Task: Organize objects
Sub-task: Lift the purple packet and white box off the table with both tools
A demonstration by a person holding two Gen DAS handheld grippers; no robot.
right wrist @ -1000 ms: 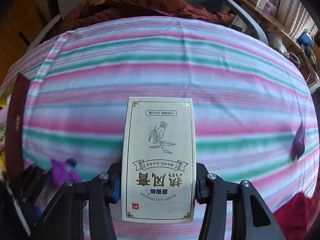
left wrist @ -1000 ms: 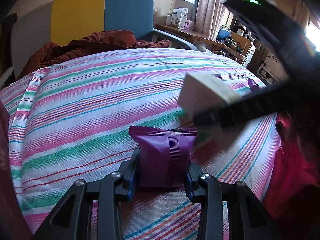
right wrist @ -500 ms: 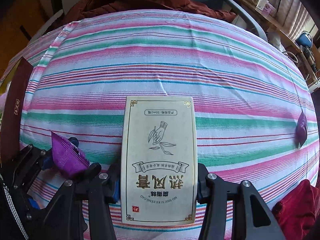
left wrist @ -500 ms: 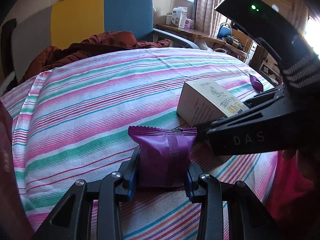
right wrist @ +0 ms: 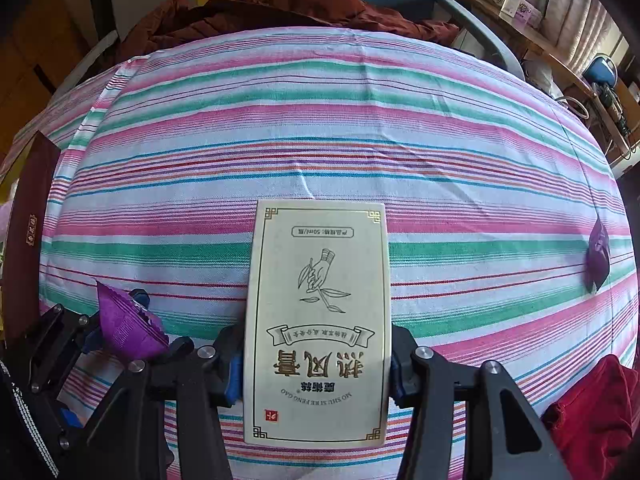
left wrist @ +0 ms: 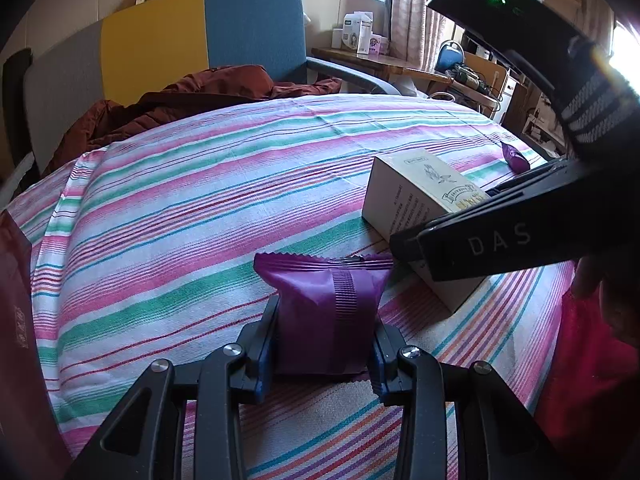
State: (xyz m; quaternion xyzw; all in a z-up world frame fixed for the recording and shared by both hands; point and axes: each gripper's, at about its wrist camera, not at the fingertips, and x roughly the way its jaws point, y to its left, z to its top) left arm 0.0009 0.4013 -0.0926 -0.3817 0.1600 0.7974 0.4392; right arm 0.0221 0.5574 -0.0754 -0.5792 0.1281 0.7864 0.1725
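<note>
Purple foil fills the lower centre of my left wrist view: the small purple foil snack packet (left wrist: 328,316) is pinched between the 2 fingers of my left gripper (left wrist: 323,354), its crimped top edge up and its lower edge hidden behind the pads. In the right wrist view the same packet (right wrist: 126,326) shows at lower left, partly masked by the black frame of the left gripper (right wrist: 120,334).

My right gripper (right wrist: 316,364) is clamped on the cream rectangular cardboard box (right wrist: 318,324), printed with gold borders, a hand-and-leaf drawing and upside-down Chinese characters; its near end runs below the fingers. From the left wrist view the right gripper (left wrist: 436,240) crosses the right side of the frame and covers the near half of that box (left wrist: 408,196), so I cannot tell whether the box touches the cloth.

Both items sit over the pink, green and white striped cloth (right wrist: 320,140). A second purple foil packet (right wrist: 598,256) lies at the right edge. A dark maroon flat box (right wrist: 28,236) is cut off at the left edge. A rust-brown quilted jacket (left wrist: 192,96) lies at the top, before a grey, yellow and blue chair back (left wrist: 180,40).
</note>
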